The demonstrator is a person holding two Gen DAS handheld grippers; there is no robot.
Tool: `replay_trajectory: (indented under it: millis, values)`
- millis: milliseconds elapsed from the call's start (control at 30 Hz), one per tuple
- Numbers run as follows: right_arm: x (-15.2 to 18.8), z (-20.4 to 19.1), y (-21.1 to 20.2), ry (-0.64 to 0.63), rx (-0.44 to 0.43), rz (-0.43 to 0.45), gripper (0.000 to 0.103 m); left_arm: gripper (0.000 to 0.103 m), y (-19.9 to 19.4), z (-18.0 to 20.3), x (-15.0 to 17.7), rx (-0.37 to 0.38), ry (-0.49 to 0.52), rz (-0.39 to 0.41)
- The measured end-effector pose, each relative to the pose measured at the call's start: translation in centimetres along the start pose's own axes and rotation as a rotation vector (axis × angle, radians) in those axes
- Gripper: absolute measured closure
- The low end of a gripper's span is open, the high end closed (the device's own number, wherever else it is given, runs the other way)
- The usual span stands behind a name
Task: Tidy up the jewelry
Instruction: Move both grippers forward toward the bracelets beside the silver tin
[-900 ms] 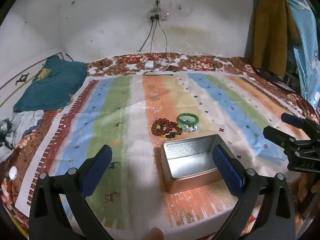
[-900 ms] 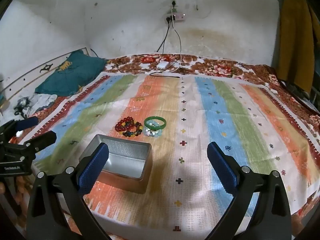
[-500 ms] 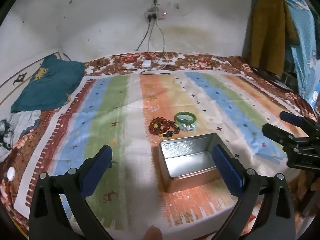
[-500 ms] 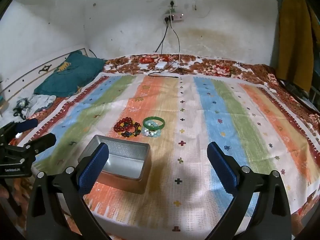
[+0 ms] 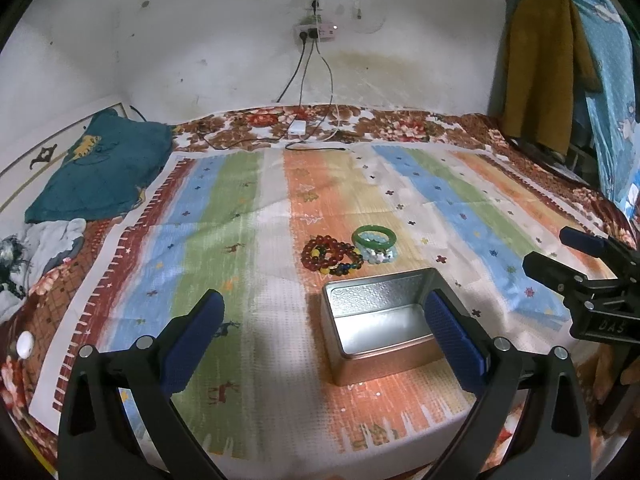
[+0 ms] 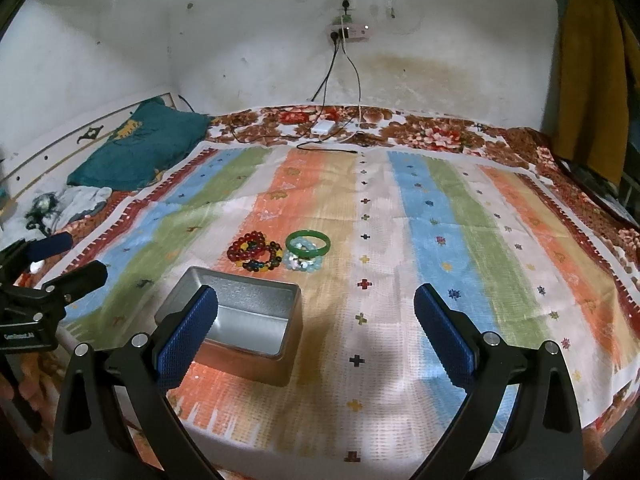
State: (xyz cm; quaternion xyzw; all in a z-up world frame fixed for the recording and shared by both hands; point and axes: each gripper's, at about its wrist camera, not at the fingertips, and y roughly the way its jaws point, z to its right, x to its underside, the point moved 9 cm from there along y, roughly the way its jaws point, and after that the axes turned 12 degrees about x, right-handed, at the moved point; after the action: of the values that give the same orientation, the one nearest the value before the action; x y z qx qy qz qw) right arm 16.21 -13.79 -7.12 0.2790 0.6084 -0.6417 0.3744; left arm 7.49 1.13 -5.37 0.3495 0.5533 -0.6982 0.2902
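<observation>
An open silver tin (image 5: 380, 322) (image 6: 244, 320) lies empty on the striped cloth. Just behind it lie a red bead bracelet (image 5: 326, 256) (image 6: 250, 250), a green bangle (image 5: 374, 237) (image 6: 308, 242) and a pale bead bracelet (image 5: 380, 256) (image 6: 302, 262), close together. My left gripper (image 5: 324, 320) stands open above the near cloth, its right finger in front of the tin. My right gripper (image 6: 316, 320) is open too, its left finger overlapping the tin. Nothing is between either pair of fingers. Each gripper shows at the edge of the other's view.
The striped cloth (image 6: 440, 240) covers a bed with a floral sheet (image 6: 432, 136). A teal pillow (image 5: 100, 168) and rumpled clothes (image 5: 48, 240) lie at the left. Cables and a white charger (image 5: 298, 128) rest by the wall. Garments (image 5: 548, 72) hang at the right.
Both views have drifted slightly; the tin and the bracelets sit a little lower and more to the left in the frames than before. Both grippers stay open and empty.
</observation>
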Motion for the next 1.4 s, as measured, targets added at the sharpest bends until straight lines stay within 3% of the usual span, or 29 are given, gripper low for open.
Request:
replay_trajectory:
  millis: [1400]
  values:
    - [-0.7,-0.9,1.3,-0.018,-0.007,-0.04,0.003,0.005,1.9,-0.4,0.0,-0.031,-0.009,-0.058]
